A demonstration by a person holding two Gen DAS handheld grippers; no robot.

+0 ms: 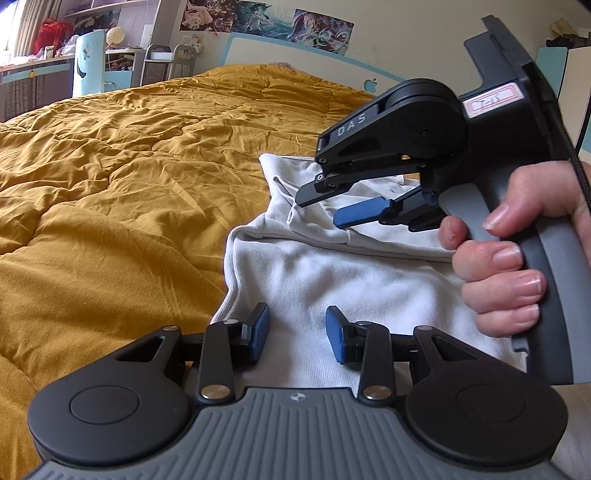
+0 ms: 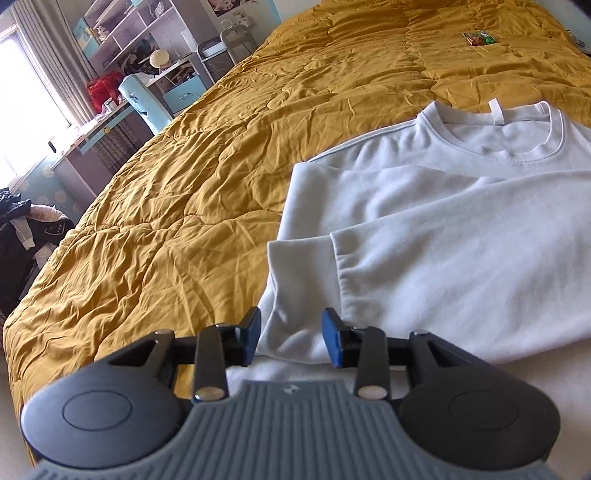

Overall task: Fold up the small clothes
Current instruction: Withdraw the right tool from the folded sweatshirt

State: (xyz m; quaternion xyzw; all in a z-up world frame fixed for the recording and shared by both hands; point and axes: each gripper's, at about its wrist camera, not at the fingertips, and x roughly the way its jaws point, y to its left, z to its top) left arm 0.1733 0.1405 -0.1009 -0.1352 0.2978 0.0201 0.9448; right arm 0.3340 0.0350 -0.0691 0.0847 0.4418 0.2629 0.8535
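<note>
- A big bed with a crinkly mustard-yellow quilt (image 1: 129, 155) fills most of both views. The quilt has lots of soft folds and stitched squares.
- A white long-sleeved sweatshirt (image 2: 461, 229) lies flat on the quilt, near the bed's front edge. Its round neck with a small white tag points away toward the far side of the bed. One sleeve is folded across the body.
- The left gripper (image 1: 297, 334) with blue pads hangs just over the white cloth. Its jaws stand apart and nothing is pinched between them.
- The right gripper (image 1: 340, 208) is black with blue pads, and a hand (image 1: 517, 258) holds its grey handle. Its jaws are apart over a bunched part of the sweatshirt, and they are not squeezing it. In the right wrist view the cuff end of the sleeve lies between the pads, loose.
- A small green and red packet (image 2: 480, 38) sits far off on the quilt.
- Beside the bed is a light blue chair (image 2: 142, 101) by a desk, with white shelves (image 2: 147, 33) full of things behind it.
- A bright window with grey curtains (image 2: 44, 55) lets in light.
- Colourful cartoon posters (image 1: 266, 18) hang on the cream wall above a pale blue headboard (image 1: 295, 48).
</note>
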